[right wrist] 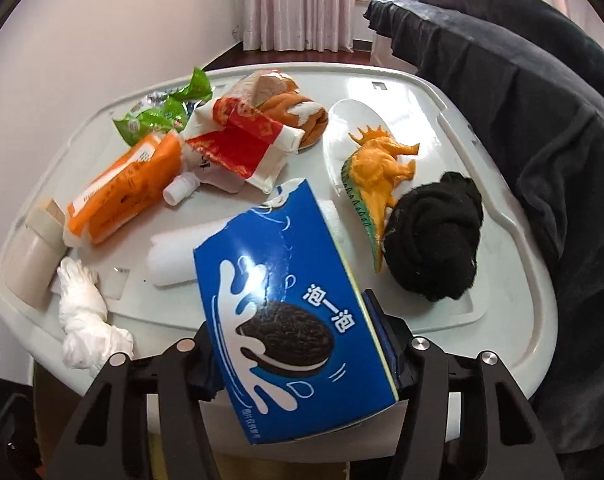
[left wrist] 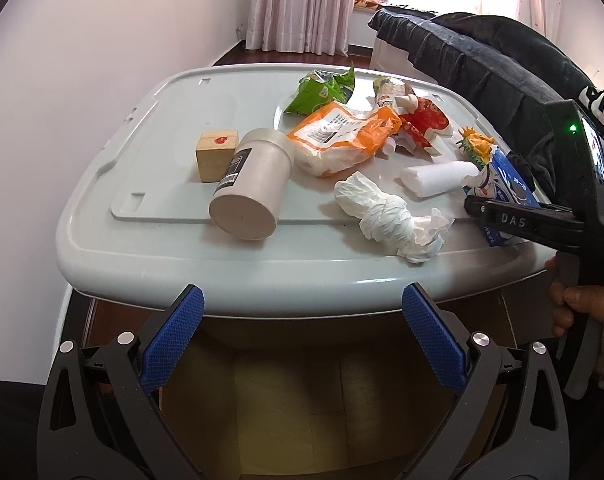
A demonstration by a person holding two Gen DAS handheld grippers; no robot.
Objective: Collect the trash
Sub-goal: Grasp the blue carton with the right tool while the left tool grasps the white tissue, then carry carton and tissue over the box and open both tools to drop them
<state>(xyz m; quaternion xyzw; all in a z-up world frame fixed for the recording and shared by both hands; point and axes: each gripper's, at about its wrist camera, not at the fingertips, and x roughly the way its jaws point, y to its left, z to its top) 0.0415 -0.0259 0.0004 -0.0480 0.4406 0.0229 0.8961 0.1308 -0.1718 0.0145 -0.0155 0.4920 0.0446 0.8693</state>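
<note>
Your right tongs (right wrist: 302, 344) were clamped on the blue cookie box (right wrist: 286, 312) at the near edge of the tabletop (left wrist: 150, 248); your left tongs (left wrist: 302, 320) were spread wide, holding nothing.

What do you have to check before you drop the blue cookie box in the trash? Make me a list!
1. Right hand-held gripper clamped on the blue cookie box: ok, a finger on each side.
2. Box lifted off the grey lid: cannot tell, it is tilted.
3. Left hand-held gripper out of the way: ok, open, holding nothing, at the near edge of the lid.
4. Box free of the white foam roll behind it: cannot tell.
5. Place to drop it: ok, a cardboard box stands open below the lid's near edge.
6. Trash left after this: not ok, the twisted tissue and orange wrapper still lie on the lid.
</note>
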